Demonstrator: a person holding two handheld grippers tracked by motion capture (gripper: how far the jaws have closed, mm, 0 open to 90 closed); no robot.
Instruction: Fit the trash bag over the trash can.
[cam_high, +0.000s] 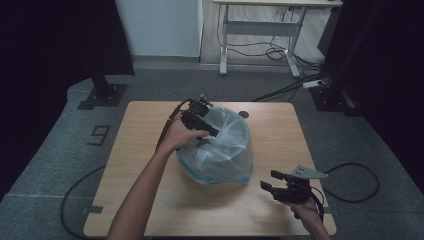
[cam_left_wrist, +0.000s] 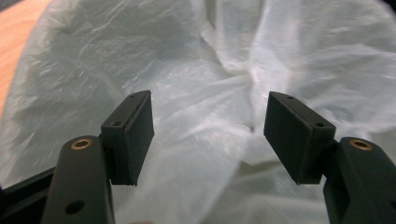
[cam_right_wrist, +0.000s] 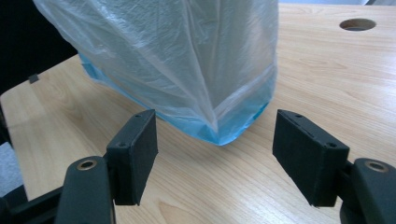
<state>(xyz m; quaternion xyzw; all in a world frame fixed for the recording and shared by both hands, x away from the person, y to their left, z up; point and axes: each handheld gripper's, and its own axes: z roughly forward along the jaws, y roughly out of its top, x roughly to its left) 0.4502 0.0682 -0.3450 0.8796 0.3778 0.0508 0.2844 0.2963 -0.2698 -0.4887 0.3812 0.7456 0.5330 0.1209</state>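
Observation:
A translucent white plastic bag (cam_high: 227, 150) with a pale blue bottom stands bulging in the middle of the wooden table (cam_high: 150, 200). My left gripper (cam_high: 204, 126) hovers over the bag's top left side, pointing into its crumpled top. In the left gripper view the gripper (cam_left_wrist: 208, 133) has its jaws apart, with the crinkled plastic bag (cam_left_wrist: 224, 56) behind them and nothing pinched. My right gripper (cam_high: 267, 180) rests low at the table's front right, open and aimed at the bag. In the right gripper view the gripper (cam_right_wrist: 215, 147) faces the blue corner of the bag (cam_right_wrist: 187, 56) a short way off.
A round cable hole (cam_high: 243, 114) lies in the table just behind the bag, also seen as the hole (cam_right_wrist: 357, 24). A black stand base (cam_high: 102, 95) sits on the grey floor at the back left. Cables (cam_high: 357, 182) loop on the floor at the right. A desk frame (cam_high: 260, 40) stands beyond.

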